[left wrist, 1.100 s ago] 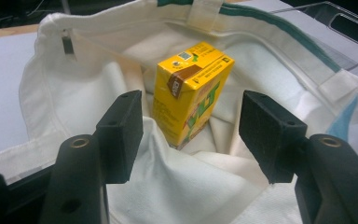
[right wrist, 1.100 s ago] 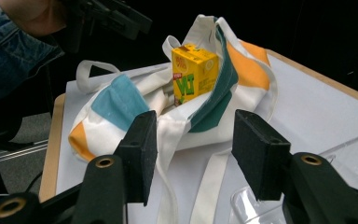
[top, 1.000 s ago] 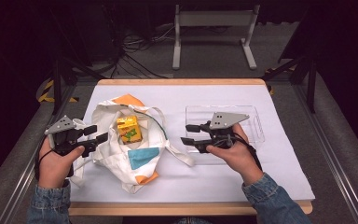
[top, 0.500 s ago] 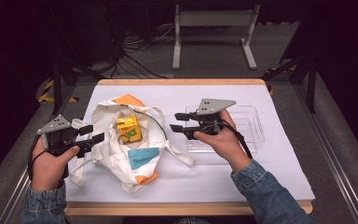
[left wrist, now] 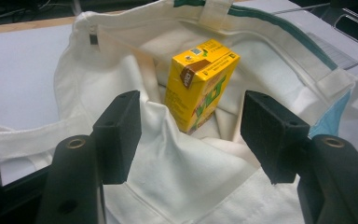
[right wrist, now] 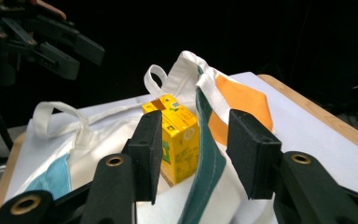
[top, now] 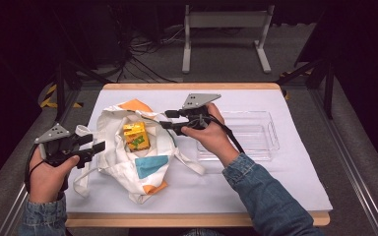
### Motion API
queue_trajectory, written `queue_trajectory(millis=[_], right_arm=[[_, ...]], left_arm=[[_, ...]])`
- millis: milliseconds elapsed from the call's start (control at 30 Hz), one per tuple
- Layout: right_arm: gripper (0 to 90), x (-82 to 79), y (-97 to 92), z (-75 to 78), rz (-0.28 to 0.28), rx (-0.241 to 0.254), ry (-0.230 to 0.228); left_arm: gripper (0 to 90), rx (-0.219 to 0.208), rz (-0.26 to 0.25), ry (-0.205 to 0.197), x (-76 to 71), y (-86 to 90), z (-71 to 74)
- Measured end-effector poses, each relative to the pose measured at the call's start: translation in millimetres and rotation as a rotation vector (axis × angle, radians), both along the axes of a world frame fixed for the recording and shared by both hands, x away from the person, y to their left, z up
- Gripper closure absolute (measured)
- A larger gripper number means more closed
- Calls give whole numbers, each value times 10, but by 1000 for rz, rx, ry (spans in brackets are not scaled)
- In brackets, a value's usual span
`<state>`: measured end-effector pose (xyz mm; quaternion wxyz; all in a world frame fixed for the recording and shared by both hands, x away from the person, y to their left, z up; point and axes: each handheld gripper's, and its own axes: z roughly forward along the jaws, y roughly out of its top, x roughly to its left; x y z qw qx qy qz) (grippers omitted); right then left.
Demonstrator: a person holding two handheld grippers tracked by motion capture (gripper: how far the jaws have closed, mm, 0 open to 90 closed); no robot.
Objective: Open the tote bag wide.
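Note:
A white tote bag [top: 123, 162] with orange and blue patches lies open on the left of the table. A yellow juice carton [top: 136, 135] stands in its mouth. My left gripper [top: 96, 142] is at the bag's left edge, open, with the cloth [left wrist: 168, 163] lying below its jaws and the carton [left wrist: 200, 84] ahead of them. My right gripper [top: 167, 119] is at the bag's right rim. Its jaws have just been closing a little but stay open. The carton [right wrist: 175, 135] and the bag's teal rim [right wrist: 209, 158] show in their gap, and the pads press on neither.
A clear plastic tray [top: 270, 137] sits on the right of the white table mat [top: 275, 187], behind my right wrist. Past the table's far edge stands a metal frame [top: 226, 29] amid floor cables. The left gripper [right wrist: 65, 51] shows far off in the right gripper view.
My right gripper has moved left from above the clear tray to the bag's right rim. The left gripper has stayed near the bag's left edge.

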<state>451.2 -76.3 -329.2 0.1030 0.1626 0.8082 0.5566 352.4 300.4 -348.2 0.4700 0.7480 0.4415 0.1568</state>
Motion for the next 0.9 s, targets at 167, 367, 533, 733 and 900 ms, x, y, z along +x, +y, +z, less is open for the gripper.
queue_trajectory(millis=[167,367,533,733,900], right_arm=[[560,68,88,-39,21,31,17],[560,107,201,-57,77,67,-16],[565,145,266,-83,98,104,-73],[568,199,377,-177,62,100,-91],[581,230,484,-253,41,83,-95]], left_arm=[[392,-9,-4,2,-7,4,1],[392,-13,-5,-19,2,3,11],[392,-11,-6,-16,26,-8,8],[391,-11,-15,-14,49,-27,4],[391,-15,-10,-17,46,-17,7]])
